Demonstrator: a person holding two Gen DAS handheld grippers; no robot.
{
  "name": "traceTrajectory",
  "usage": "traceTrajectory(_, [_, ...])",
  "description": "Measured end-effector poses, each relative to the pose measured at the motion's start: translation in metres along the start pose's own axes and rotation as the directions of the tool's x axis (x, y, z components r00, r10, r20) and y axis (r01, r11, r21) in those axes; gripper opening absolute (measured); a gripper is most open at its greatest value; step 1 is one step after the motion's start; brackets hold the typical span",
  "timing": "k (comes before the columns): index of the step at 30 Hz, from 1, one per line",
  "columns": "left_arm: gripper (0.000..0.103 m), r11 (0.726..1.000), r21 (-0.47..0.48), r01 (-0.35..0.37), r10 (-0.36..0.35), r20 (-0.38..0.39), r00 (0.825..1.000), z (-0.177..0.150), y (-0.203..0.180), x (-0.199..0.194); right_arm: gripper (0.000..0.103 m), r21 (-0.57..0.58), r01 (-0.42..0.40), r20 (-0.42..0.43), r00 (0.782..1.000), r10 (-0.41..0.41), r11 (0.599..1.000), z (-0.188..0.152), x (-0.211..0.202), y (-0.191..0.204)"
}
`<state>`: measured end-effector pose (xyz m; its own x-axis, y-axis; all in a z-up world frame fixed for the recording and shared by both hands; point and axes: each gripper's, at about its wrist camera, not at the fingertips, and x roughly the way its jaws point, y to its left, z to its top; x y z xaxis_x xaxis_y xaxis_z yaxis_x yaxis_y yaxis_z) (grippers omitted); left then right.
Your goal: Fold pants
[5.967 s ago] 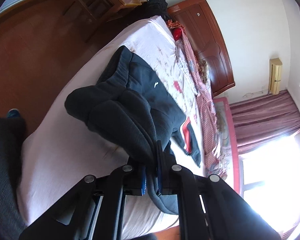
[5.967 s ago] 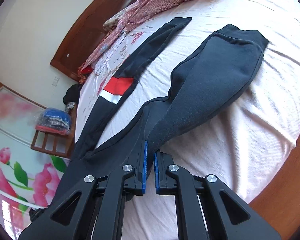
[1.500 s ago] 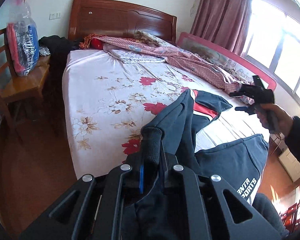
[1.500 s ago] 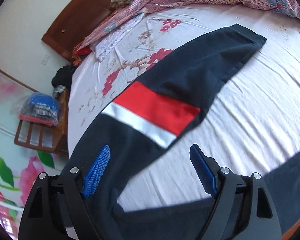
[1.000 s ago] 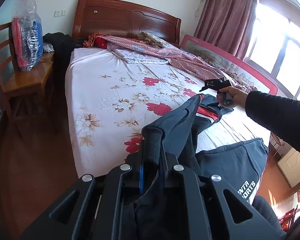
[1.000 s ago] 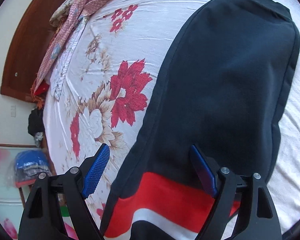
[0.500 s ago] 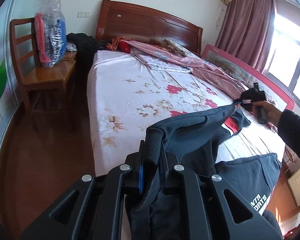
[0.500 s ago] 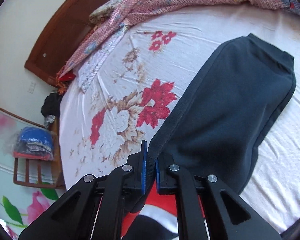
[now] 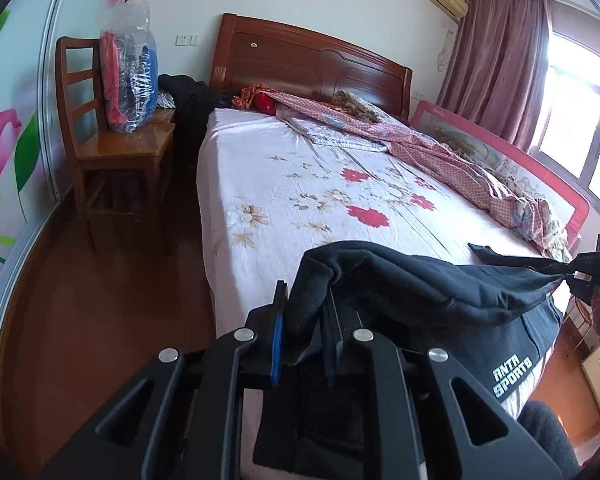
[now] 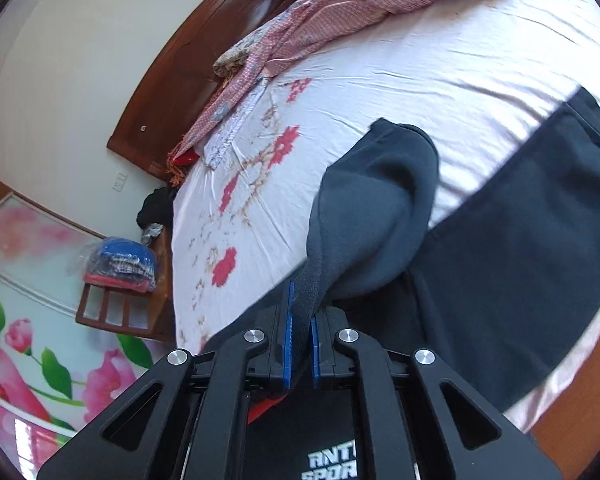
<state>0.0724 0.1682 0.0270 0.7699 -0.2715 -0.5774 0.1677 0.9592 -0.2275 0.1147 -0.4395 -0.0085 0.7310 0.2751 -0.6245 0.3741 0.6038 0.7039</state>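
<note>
Dark navy sports pants (image 9: pixel 420 284) with white "ANTA SPORTS" lettering lie at the foot of the bed. My left gripper (image 9: pixel 302 344) is shut on a thick fold of the pants near the waist. My right gripper (image 10: pixel 300 344) is shut on the edge of one pant leg (image 10: pixel 372 208) and holds it off the sheet. In the left wrist view the right gripper (image 9: pixel 580 276) is at the far right, and the leg hangs stretched between the two grippers. The rest of the pants (image 10: pixel 520 264) lies flat on the sheet.
The bed (image 9: pixel 300 184) has a white flowered sheet, a wooden headboard (image 9: pixel 308 56) and a pink checked quilt (image 9: pixel 440 152) along its far side. A wooden chair (image 9: pixel 112 148) with a bagged bundle stands left of the bed. Wooden floor runs along the left.
My right gripper has pulled the pant leg back toward the foot of the bed and raised it, so the leg now stretches taut between the grippers. The left gripper keeps its hold.
</note>
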Motion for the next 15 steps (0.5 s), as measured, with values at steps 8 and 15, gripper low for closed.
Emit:
traceTrajectory(8, [0.018,0.996,0.075,-0.045,0.049,-0.057,0.997,-0.052,-0.025,-0.024,0.006,0.126,0.029,0.023,0.999,-0.032,0.992,-0.045,-0.012,-0.054])
traceTrajectory(15, [0.022,0.979,0.175,-0.100,0.121,-0.113,0.986,-0.081,-0.039,-0.016,0.006,0.104,0.101,0.046,0.993,-0.106,0.989,-0.038,-0.032,-0.067])
